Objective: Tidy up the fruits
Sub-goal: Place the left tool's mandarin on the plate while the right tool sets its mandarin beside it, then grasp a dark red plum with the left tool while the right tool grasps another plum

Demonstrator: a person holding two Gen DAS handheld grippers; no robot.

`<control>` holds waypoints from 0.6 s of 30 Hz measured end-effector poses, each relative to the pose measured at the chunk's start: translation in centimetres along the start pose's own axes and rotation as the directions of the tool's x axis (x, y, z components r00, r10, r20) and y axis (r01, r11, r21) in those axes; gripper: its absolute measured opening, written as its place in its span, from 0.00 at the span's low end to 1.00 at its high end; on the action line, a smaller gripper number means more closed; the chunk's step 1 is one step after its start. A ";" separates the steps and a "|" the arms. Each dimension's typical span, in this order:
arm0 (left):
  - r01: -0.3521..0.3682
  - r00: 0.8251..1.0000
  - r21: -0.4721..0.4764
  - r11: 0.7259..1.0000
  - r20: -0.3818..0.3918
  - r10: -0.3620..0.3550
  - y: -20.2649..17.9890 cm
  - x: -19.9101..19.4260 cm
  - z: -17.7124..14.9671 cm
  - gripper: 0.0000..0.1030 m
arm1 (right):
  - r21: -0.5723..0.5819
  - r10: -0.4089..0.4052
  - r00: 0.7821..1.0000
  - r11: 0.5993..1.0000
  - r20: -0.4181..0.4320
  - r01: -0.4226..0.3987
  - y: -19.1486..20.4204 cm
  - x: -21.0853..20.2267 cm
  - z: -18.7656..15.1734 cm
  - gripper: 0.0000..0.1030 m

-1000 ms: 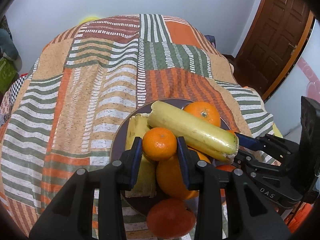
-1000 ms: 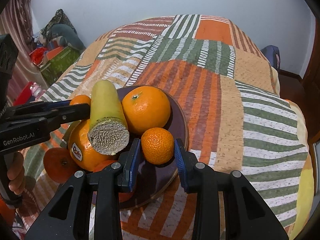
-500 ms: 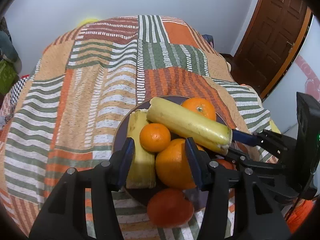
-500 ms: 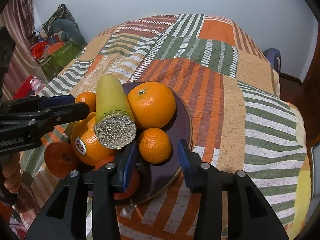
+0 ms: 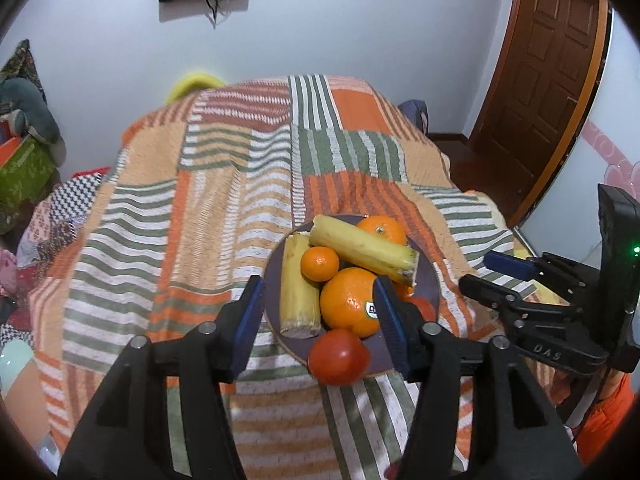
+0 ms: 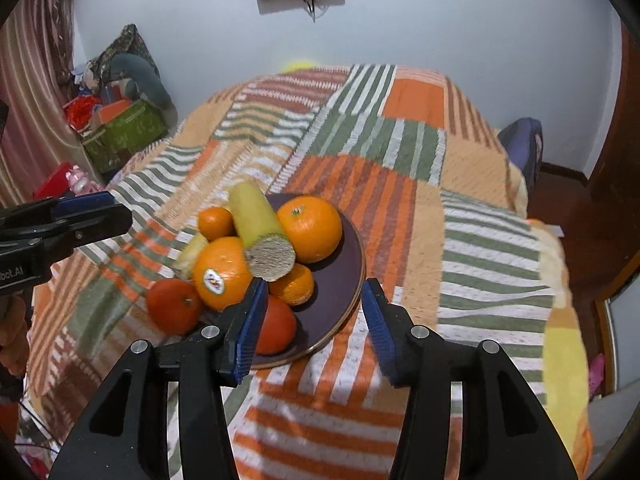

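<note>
- My left tongs [image 5: 318, 326] and right tongs [image 6: 312, 326] both hung apart, holding nothing.
- The fruits [image 5: 350, 270] lay heaped on the plate [image 6: 340, 276] on the bed [image 5: 200, 220].
- One red fruit [image 5: 338, 356] overhung the rim; otherwise, I judged it nearly finished.

Dark plate [image 5: 427, 288] on bed, just ahead of left tool [image 5: 316, 320]. Piled on it: stickered orange [image 5: 350, 302], small mandarin [image 5: 320, 264], far orange [image 5: 382, 229], two cut yellow cylinders [image 5: 364, 248] crossed. Red fruit [image 5: 338, 356] at near rim.
</note>
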State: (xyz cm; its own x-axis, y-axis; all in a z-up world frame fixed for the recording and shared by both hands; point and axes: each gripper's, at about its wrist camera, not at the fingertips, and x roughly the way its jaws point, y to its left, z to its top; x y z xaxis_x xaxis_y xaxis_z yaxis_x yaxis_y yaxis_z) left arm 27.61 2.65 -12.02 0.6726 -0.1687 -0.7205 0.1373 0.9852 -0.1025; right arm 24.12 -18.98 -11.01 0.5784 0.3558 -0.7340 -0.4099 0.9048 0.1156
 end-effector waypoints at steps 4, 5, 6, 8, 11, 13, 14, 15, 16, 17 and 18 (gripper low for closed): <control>-0.011 0.999 0.007 1.000 0.036 0.011 -0.1 -3.4 -0.9 0.62 | -0.013 -0.014 0.999 1.000 0.035 0.014 0.5 -2.6 -0.6 0.51; -0.016 0.999 0.006 1.000 0.044 0.015 -0.1 -4.2 -1.3 0.64 | -0.014 -0.015 0.999 1.000 0.041 0.016 0.6 -3.1 -0.8 0.51; -0.024 0.998 0.006 1.000 0.054 0.024 -0.1 -5.3 -1.8 0.67 | -0.016 -0.016 0.999 1.000 0.046 0.017 0.8 -3.7 -1.1 0.51; -0.037 0.997 0.009 0.999 0.062 0.036 -0.3 -6.5 -2.5 0.69 | -0.026 -0.016 0.999 1.000 0.052 0.017 1.3 -4.9 -1.9 0.51; -0.041 0.998 0.015 0.999 0.054 0.040 -0.5 -8.0 -3.9 0.74 | -0.044 -0.019 0.998 0.999 0.060 0.021 2.1 -6.4 -3.0 0.51; -0.047 0.998 0.025 0.999 0.047 0.046 -0.8 -8.7 -4.9 0.75 | -0.045 -0.006 0.998 0.999 0.059 0.009 2.5 -7.0 -3.7 0.51; -0.051 0.998 0.036 0.998 0.042 0.050 -1.0 -9.2 -5.5 0.75 | -0.046 -0.001 0.998 0.999 0.057 0.004 2.7 -7.2 -3.9 0.51; -0.052 0.998 0.038 0.998 0.040 0.051 -1.0 -9.6 -6.0 0.77 | -0.048 0.002 0.998 0.999 0.056 0.000 3.0 -7.4 -4.3 0.51; -0.052 0.998 0.038 0.998 0.037 0.050 -1.1 -9.8 -6.3 0.79 | -0.052 0.007 0.999 0.999 0.053 -0.004 3.4 -7.6 -4.7 0.51; -0.049 0.998 0.037 0.998 0.034 0.047 -1.1 -10.1 -6.7 0.80 | -0.054 0.013 0.999 0.998 0.049 -0.010 3.6 -7.7 -5.1 0.51; -0.043 0.999 0.033 0.999 0.029 0.042 -1.2 -10.4 -7.2 0.80 | -0.055 0.022 0.999 0.998 0.040 -0.020 4.0 -7.7 -5.5 0.51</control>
State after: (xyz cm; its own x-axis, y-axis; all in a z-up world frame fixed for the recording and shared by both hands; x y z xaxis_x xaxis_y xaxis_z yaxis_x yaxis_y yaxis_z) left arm 15.21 3.42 -9.39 0.6986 -0.1283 -0.7040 0.1322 0.9900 -0.0492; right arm 14.20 -19.40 -8.61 0.5971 0.3849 -0.7038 -0.4597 0.8832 0.0930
